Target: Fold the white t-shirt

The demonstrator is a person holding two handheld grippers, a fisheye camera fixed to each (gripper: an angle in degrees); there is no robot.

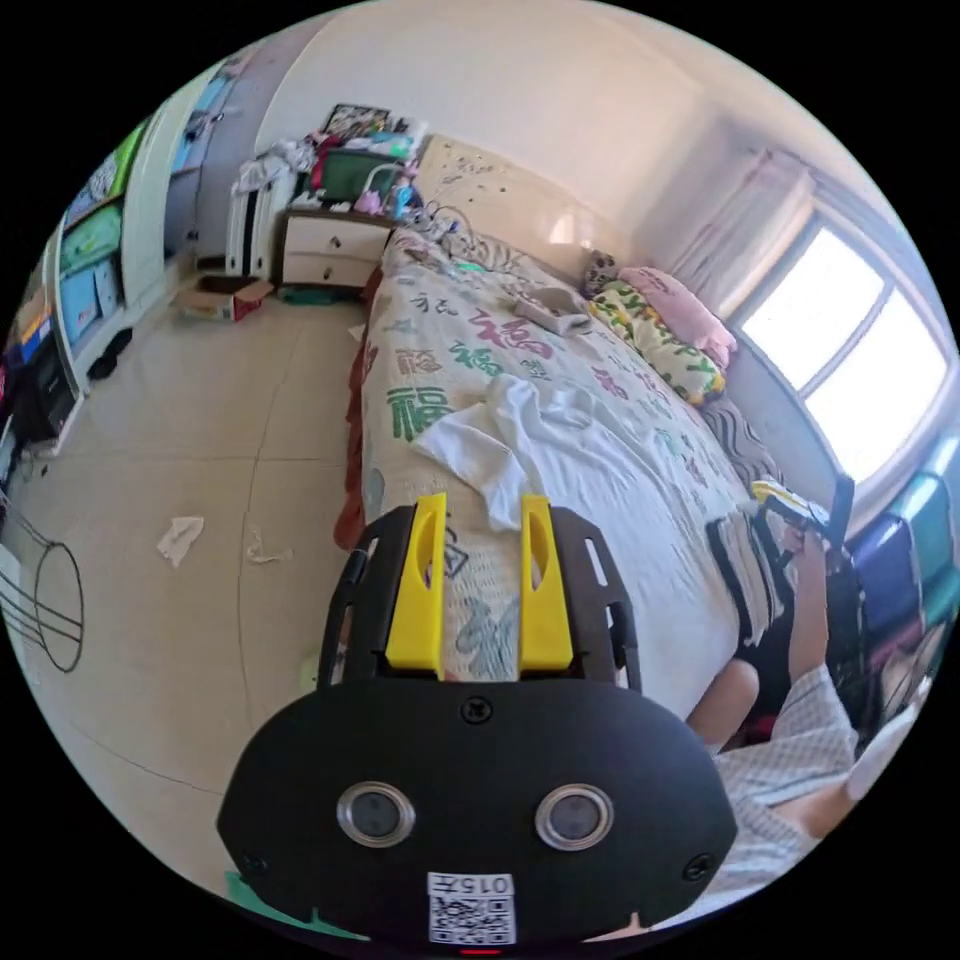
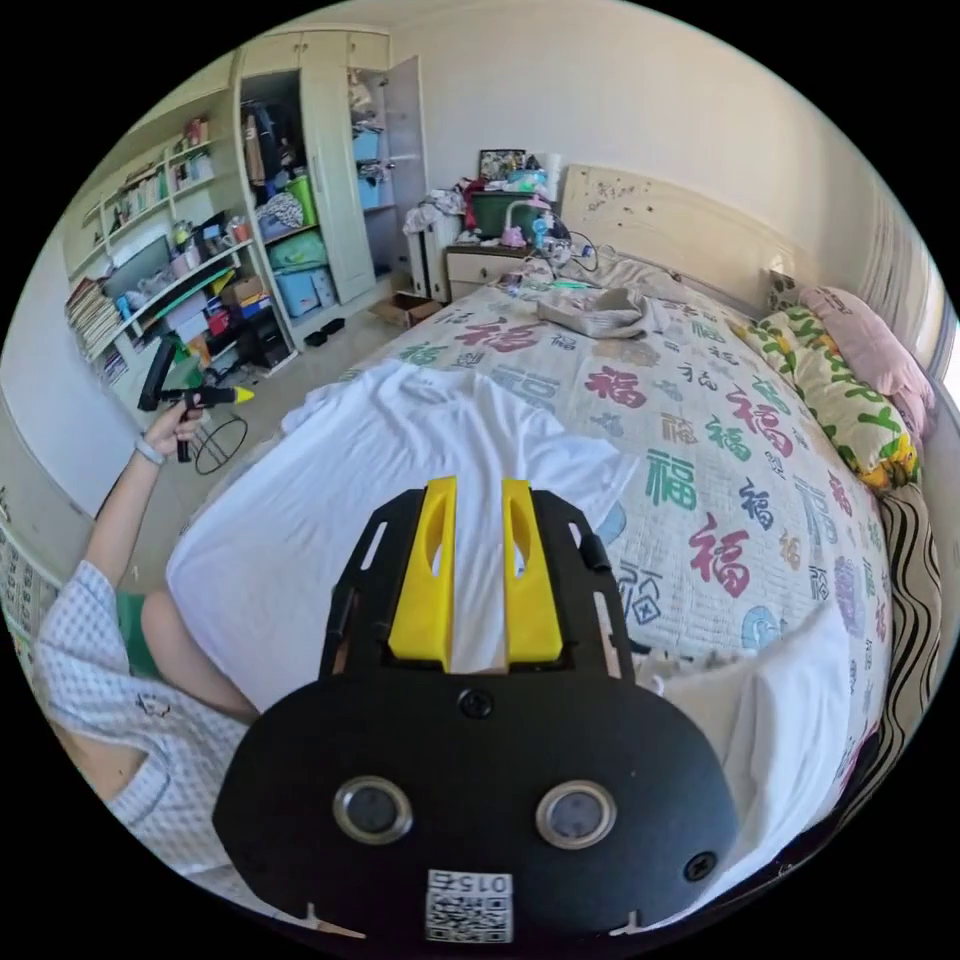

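White t-shirt (image 2: 400, 470) spread on bed (image 2: 760, 520), long axis running away from person; right tongs (image 2: 476, 495) directly above it, nearer; left tongs (image 1: 484, 512) off toward bed edge; both parted, empty.

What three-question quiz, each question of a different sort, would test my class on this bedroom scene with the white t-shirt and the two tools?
1. True or false: the white t-shirt lies on the patterned bedspread, with neither tool gripping it.
2. Multiple choice: in the right gripper view, the left tool is
A. pressed on the shirt
B. held in the air beside the bed
C. lying on the pillows
3. Short answer: what stands beside the headboard, piled with clutter?

Key
1. True. The right tool hovers open over the shirt.
2. B. A hand holds it up, over the floor.
3. The bedside cabinet.
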